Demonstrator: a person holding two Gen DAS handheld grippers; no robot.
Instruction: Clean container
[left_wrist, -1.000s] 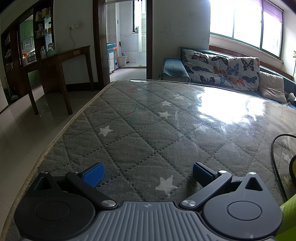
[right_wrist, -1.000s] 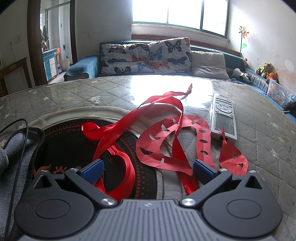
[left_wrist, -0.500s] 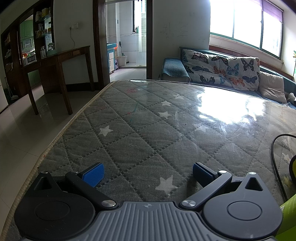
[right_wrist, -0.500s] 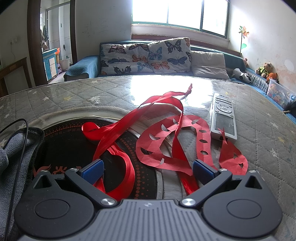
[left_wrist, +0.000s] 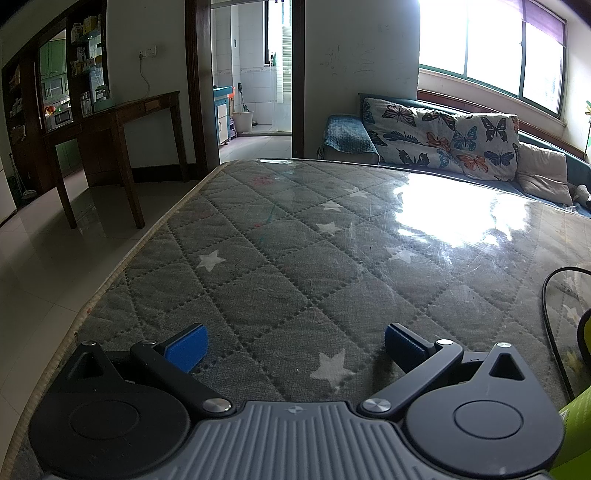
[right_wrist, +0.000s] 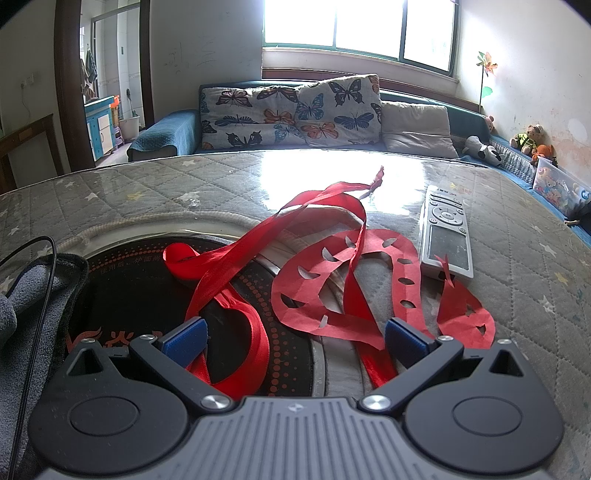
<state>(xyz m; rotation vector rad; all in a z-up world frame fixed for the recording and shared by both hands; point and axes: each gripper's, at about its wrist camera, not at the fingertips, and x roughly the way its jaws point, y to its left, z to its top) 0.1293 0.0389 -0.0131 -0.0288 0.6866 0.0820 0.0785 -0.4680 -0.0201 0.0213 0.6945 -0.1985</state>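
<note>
While both jaws gape wide and empty, the red ribbon (right_wrist: 236, 266) lies between the right gripper's (right_wrist: 295, 341) jaws.

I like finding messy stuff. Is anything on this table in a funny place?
Yes. A red ribbon and a red paper cutout lie tangled across the round black cooktop, spilling onto the table, and the cutout's edge overlaps the remote control.

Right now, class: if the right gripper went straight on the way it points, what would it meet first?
Probably the shiny red satin ribbon lying just ahead between the open right gripper fingers, then the red cut-paper strip; depth is unclear.
</note>
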